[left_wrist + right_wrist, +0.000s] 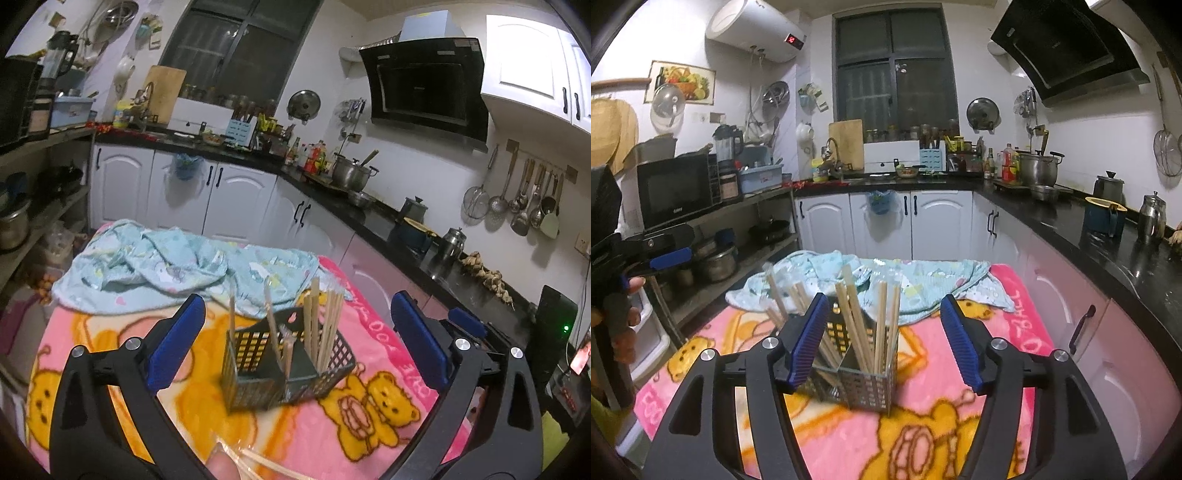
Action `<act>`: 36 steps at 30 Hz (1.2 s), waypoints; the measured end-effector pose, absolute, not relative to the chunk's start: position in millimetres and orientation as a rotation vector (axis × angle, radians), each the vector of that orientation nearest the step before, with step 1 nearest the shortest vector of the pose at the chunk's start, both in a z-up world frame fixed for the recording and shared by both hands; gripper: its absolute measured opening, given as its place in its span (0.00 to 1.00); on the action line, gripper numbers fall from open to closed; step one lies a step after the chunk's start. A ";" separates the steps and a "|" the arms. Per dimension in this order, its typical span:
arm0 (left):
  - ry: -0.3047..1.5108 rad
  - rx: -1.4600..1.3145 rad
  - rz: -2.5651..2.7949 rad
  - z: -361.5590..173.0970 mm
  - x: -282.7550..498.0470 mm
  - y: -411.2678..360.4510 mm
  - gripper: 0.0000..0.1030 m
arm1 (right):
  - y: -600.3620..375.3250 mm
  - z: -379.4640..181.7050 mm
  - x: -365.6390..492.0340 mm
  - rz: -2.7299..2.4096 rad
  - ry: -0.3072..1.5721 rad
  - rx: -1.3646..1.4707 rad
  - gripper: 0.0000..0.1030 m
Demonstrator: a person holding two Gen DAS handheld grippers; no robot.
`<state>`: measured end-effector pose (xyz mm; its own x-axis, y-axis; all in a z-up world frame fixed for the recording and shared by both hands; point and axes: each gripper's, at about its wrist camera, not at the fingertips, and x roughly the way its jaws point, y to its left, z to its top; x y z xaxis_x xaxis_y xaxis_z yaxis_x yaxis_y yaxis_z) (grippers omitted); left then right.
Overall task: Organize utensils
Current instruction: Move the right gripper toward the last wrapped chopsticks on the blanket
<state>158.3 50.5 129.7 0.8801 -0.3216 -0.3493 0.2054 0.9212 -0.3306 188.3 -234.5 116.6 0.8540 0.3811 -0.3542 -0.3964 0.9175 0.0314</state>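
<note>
My left gripper [297, 332] hangs above the pink bear-print blanket [321, 435], jaws spread wide and holding nothing, aimed at the black perforated plastic utensil basket [284, 363]. My right gripper [884, 339] is just as wide apart, its blue pads flanking the same basket [866, 380] without touching it. Pale wooden chopsticks [882, 325] stand tilted in its compartments. A crumpled light-blue cloth [916, 284] lies beyond; bare blanket surrounds the basket on the other sides.
</note>
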 end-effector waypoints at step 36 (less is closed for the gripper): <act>0.620 -0.316 -0.156 40.4 126.6 71.0 0.90 | -195.8 43.5 139.3 0.517 0.559 -0.142 0.60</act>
<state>126.6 71.0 40.4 0.8039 -0.2374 -0.5454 0.0497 0.9405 -0.3361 139.3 -195.8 43.5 0.7245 0.4291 -0.5394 -0.5045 0.8634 0.0093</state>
